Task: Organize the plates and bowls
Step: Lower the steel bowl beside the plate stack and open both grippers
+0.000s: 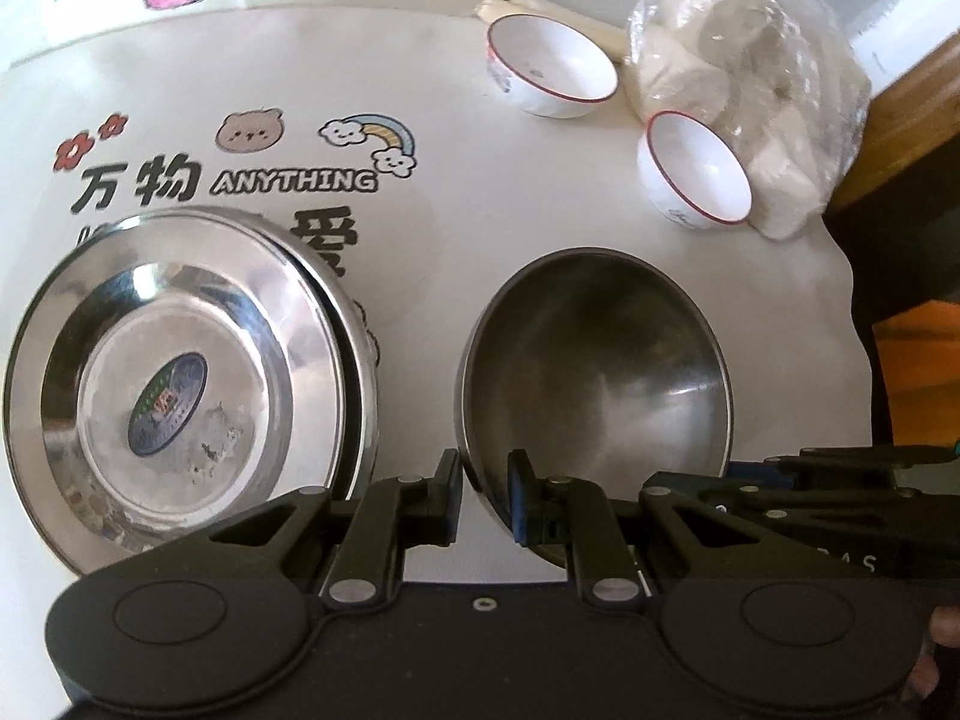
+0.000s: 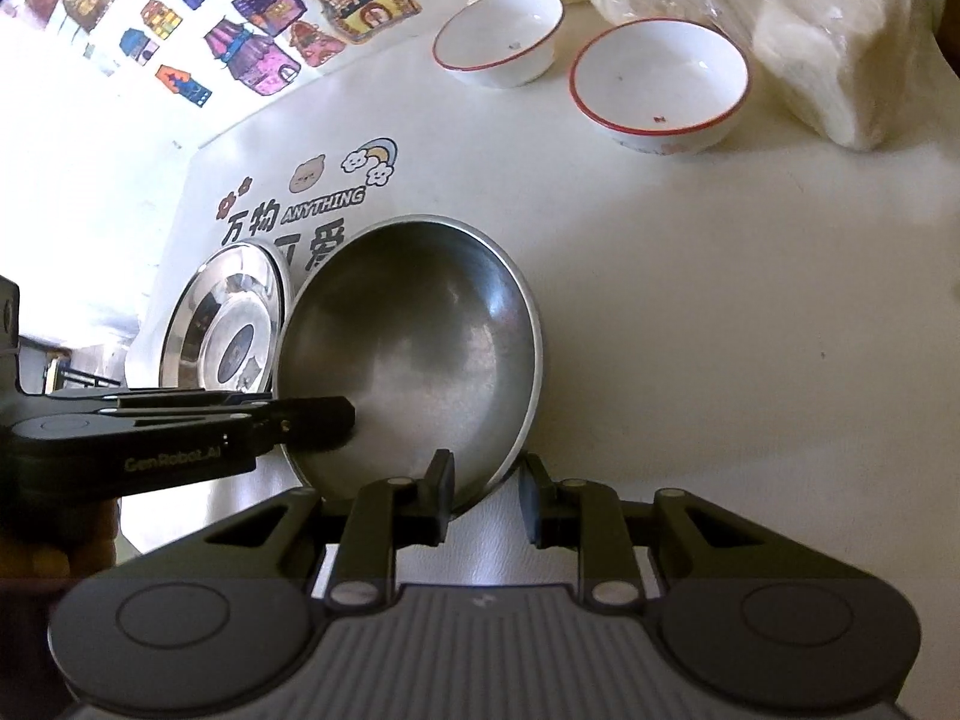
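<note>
Steel plates (image 1: 180,384) are sitting stacked at left on the white printed tablecloth (image 1: 432,120). Just beside them, the steel bowl (image 1: 594,360) is standing tilted on edge. Left gripper (image 1: 485,495) is clamping its near-left rim, fingers nearly together; right gripper (image 2: 486,495) is pinching the lower-right rim likewise. Two red-rimmed white bowls (image 1: 549,66) (image 1: 693,171) are sitting far right, next to a plastic bag (image 1: 750,78).

Near steel bowl (image 1: 600,372): brushed, dull grey metal. Left steel plates (image 1: 180,384): mirror-glossy. Far bowls (image 2: 660,78): glazed white ceramic, red rims. Tablecloth (image 1: 420,228): smooth, matt. Bag (image 1: 750,78): crinkled clear plastic.
</note>
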Demonstrator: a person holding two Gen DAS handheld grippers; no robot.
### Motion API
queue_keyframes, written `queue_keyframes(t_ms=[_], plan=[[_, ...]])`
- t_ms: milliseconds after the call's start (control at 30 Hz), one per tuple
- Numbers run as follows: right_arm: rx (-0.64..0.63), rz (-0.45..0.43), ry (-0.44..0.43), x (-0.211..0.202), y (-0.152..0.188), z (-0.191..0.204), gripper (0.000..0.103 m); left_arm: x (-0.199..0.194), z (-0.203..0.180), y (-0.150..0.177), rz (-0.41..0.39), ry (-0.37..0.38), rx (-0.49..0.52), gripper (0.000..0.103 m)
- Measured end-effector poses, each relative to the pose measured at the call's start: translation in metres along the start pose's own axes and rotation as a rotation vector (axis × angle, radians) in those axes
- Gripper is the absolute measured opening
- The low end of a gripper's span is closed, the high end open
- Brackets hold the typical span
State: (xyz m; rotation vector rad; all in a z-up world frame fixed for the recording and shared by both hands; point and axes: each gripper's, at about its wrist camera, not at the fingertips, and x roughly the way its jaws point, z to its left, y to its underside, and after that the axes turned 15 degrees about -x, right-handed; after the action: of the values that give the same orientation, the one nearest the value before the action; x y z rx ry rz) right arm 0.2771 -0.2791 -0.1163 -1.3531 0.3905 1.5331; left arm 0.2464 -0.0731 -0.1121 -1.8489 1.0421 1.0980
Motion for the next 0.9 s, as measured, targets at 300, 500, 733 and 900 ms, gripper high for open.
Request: queue_keyframes(t_ms=[300, 500, 733, 900], plan=[[-0.034, -0.003, -0.005, -0.003, 0.000, 0.000, 0.043, -0.003, 0.001, 0.003, -0.021, -0.034, -0.030, 0.018], [-0.012, -0.030, -0.007, -0.011, 0.004, -0.010, 0.048, -0.014, -0.003, 0.006, -0.047, -0.071, -0.033, 0.022], [-0.003, -0.084, 0.021, -0.027, 0.009, -0.019, 0.079, -0.037, -0.004, 0.007, -0.097, -0.079, -0.066, 0.037], [0.014, -0.118, 0.052, -0.040, 0.014, -0.028, 0.091, -0.047, -0.017, 0.003, -0.148, -0.041, -0.054, 0.058]])
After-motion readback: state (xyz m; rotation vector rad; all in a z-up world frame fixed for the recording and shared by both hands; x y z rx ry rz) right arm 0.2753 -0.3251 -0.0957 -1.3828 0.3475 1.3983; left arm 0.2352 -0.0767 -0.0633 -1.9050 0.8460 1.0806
